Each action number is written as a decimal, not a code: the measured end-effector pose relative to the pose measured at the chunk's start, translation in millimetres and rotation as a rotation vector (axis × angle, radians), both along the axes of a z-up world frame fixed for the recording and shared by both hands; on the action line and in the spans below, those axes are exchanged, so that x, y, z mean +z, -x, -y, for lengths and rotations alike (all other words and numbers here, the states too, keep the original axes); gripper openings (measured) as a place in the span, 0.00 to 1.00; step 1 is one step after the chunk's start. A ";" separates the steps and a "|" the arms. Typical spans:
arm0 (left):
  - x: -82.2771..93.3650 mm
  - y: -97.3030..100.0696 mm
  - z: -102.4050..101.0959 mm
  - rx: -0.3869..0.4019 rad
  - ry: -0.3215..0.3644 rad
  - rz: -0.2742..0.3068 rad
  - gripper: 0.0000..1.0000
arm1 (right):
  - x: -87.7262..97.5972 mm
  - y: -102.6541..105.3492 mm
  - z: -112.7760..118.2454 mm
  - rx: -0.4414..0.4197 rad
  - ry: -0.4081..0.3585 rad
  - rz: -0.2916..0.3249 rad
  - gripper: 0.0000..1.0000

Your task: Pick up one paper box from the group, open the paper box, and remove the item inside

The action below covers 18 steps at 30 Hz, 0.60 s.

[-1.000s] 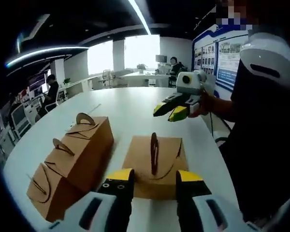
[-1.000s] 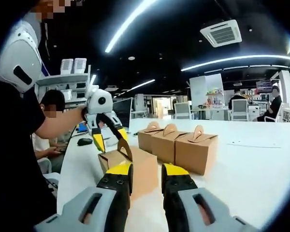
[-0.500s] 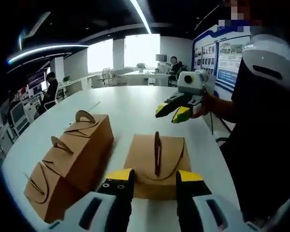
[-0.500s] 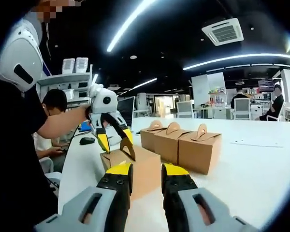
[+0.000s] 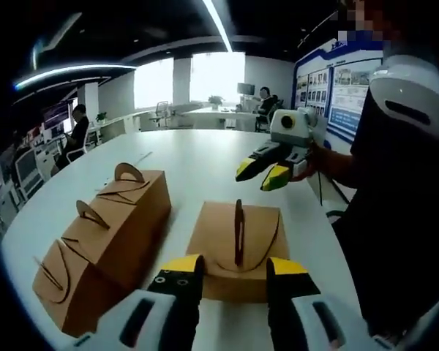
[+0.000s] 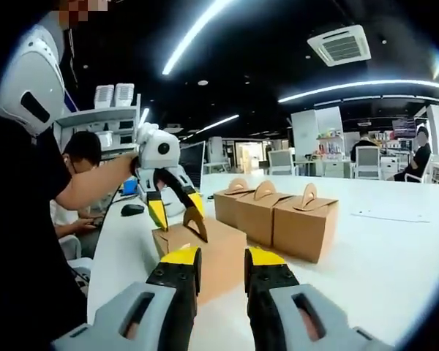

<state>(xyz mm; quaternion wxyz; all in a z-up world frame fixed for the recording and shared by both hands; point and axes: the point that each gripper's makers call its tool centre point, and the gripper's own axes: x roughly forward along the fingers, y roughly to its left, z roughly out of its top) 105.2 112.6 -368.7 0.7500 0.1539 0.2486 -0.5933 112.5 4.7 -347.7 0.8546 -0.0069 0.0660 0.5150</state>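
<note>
Left claw (image 5: 234, 272): jaws apart and empty, hovering just above the near edge of the single paper box (image 5: 236, 248); seen from the right gripper view (image 6: 174, 212), its yellow tips straddle the box's upright handle tab without clearly touching it.
Right claw (image 6: 221, 265): jaws apart, holding nothing, low and just beside the same box (image 6: 197, 252); from the left gripper view (image 5: 264, 172) it hangs in the air beyond the box, well above the surface.
Change: over the last second the left claw has drifted a little closer over the handle tab, while the box and the row of three have stayed where they were; nothing has been gripped.
Meaning for the task: the pick has not started, I judge; the claws are lining up on the lone box, and closing on the tab looks like the next move.
Single paper box: closed, brown card, standing alone on the white surface (image 5: 197, 164), just beside the row.
Row of three boxes (image 5: 102, 245): side by side and touching, all closed, handles up.
Contents: lids shut on every box, so what lies inside cannot be told.
</note>
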 end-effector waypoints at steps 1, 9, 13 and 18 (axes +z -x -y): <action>-0.1 -0.1 -0.1 0.000 0.005 -0.001 0.37 | 0.6 -0.5 -0.2 -0.002 0.002 0.002 0.25; 0.3 -1.9 -0.2 0.017 0.045 -0.005 0.34 | 13.8 -0.3 -3.2 -0.006 0.016 0.040 0.25; 0.3 -2.0 -0.2 0.011 0.040 0.001 0.34 | 18.3 1.2 -4.2 -0.011 0.033 0.062 0.25; 0.2 -2.2 -0.7 0.011 0.037 -0.002 0.34 | 25.0 7.5 -10.5 -0.001 0.055 0.085 0.25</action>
